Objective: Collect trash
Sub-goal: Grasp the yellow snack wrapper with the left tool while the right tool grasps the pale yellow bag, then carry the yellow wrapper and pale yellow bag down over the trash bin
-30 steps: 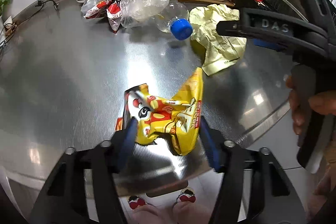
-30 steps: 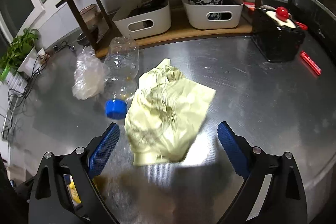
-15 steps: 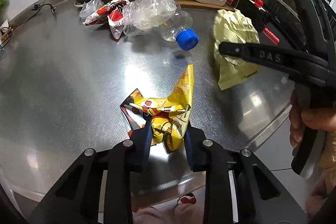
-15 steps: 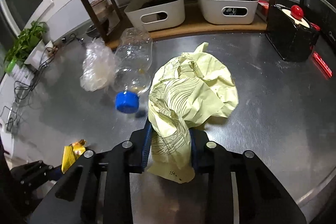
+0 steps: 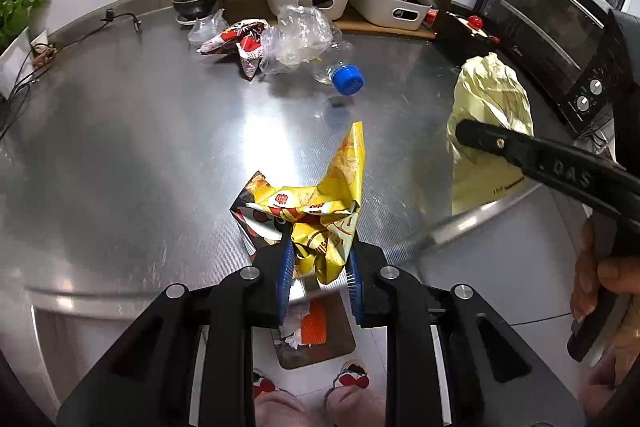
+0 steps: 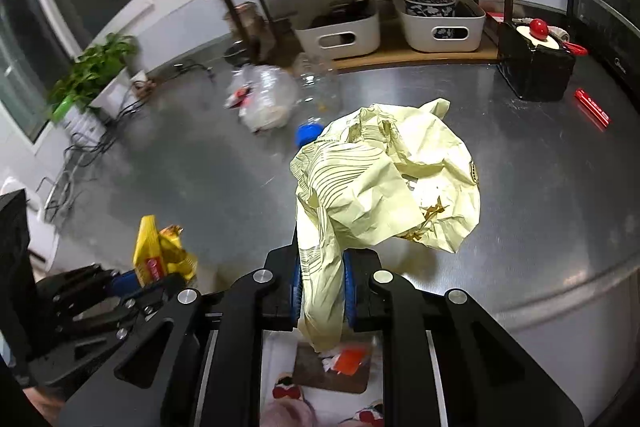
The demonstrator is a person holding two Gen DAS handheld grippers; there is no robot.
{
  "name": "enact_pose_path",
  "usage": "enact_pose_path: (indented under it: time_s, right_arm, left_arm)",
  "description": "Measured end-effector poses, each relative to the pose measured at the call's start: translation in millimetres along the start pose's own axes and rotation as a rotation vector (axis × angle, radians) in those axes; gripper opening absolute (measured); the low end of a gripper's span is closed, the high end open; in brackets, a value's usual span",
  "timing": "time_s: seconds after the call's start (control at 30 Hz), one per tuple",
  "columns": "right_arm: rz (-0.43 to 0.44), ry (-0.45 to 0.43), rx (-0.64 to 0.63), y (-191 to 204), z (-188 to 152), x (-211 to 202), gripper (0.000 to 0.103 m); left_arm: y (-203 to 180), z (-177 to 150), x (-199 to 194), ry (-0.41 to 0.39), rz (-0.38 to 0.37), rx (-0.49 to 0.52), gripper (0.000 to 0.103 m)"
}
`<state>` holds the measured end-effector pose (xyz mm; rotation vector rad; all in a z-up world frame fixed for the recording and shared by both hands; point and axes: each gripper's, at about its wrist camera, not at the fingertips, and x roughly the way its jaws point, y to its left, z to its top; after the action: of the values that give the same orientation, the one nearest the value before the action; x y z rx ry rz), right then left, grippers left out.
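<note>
A: What is obscured or cut off?

B: In the right wrist view the clear plastic bottle (image 6: 318, 87) and the clear bag (image 6: 266, 101) at the back of the tabletop (image 6: 540, 187) are motion-blurred; only the blue cap (image 6: 308, 133) reads clearly, and the pale yellow paper wrapper (image 6: 384, 183) hides part of it. In the left wrist view a red-and-white snack bag (image 5: 244, 41) lies partly under the clear plastic. The print on both held items is too crumpled to read. The bin (image 5: 316, 335) on the floor shows only between the gripper arms.

A: Left gripper?

B: The left gripper (image 5: 320, 267) has its jaws drawn narrow, pinching the lower end of the yellow snack packet (image 5: 320, 211). The packet sits at the near tabletop edge, its upper corner pointing up.

A: Right gripper?

B: The right gripper (image 6: 322, 287) likewise has jaws close together, clamped on a twisted tail of the wrapper. The wrapper's bulk stands above the jaws, over the near edge; whether it touches the tabletop cannot be told
</note>
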<state>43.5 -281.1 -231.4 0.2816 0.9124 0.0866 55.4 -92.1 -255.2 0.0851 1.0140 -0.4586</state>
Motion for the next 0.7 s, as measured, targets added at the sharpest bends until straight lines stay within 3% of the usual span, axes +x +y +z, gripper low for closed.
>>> enact_pose_path:
  time_s: [0.4, 0.7]
  right_arm:
    - [0.073, 0.059, 0.001, 25.7, -70.4, -41.6, 0.017]
    - [0.077, 0.203, 0.02, 32.2, -134.9, -23.6, 0.017]
  left_arm:
    - [-4.0, -61.4, -49.5, -0.001, 0.013, -0.032, 0.022]
    - [0.3, -118.4, -31.2, 0.105, -0.009, -0.077, 0.022]
